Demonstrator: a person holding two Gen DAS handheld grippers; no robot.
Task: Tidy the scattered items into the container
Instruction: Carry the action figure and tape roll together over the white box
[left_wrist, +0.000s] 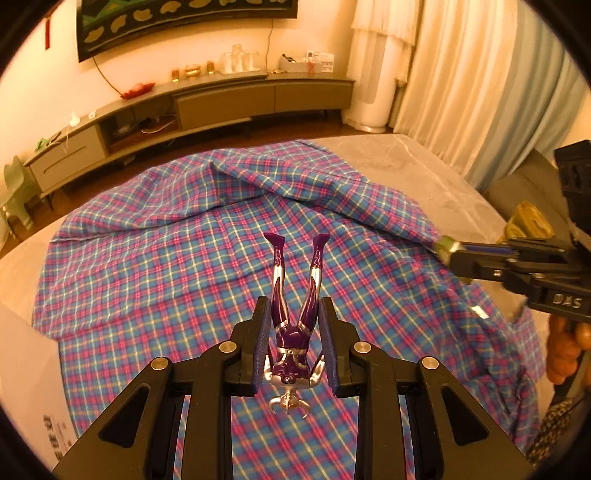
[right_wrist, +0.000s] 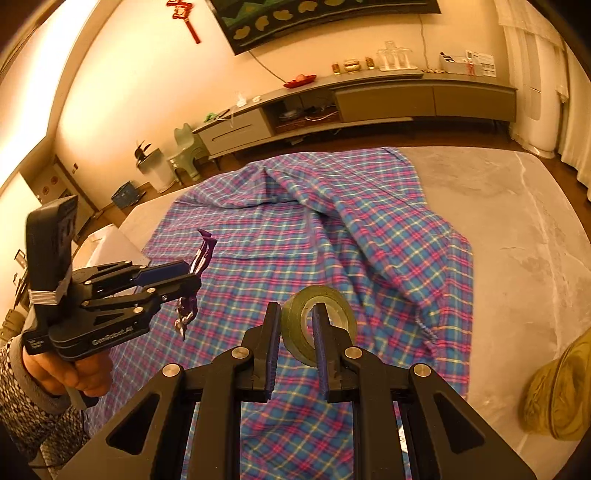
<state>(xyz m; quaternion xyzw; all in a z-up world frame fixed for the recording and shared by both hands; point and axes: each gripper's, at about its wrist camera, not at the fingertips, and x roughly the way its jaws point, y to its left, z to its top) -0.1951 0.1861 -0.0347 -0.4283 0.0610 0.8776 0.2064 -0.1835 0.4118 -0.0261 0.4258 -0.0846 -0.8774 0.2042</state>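
My left gripper (left_wrist: 293, 325) is clamped on a purple and silver toy figure (left_wrist: 295, 317), held head toward me with its legs pointing away over the plaid cloth (left_wrist: 166, 258). My right gripper (right_wrist: 295, 325) is clamped on a roll of olive tape (right_wrist: 325, 317): one finger sits against the roll's outer face, the other inside its core.

Each wrist camera fills in what the other lacks. The left wrist view shows the right gripper (left_wrist: 448, 251) side-on at the right edge of the cloth, but only a thin green sliver of the tape shows at its fingertips. The right wrist view shows the left gripper (right_wrist: 188, 275) from the side, off the cloth's left part, with the figure hanging head-down out of it, clear of the cloth, and my left hand (right_wrist: 70, 373) wrapped around its handle.

A corner of a white box (left_wrist: 26, 369) shows just left of the cloth in the left wrist view. To the right of the cloth lies bare grey tabletop (right_wrist: 517, 229), and a yellowish fabric bag (right_wrist: 561, 391) sits near its right edge. The cloth bunches into a raised fold at its far side. Beyond the cloth a long low cabinet (right_wrist: 406, 99) runs along the wall.
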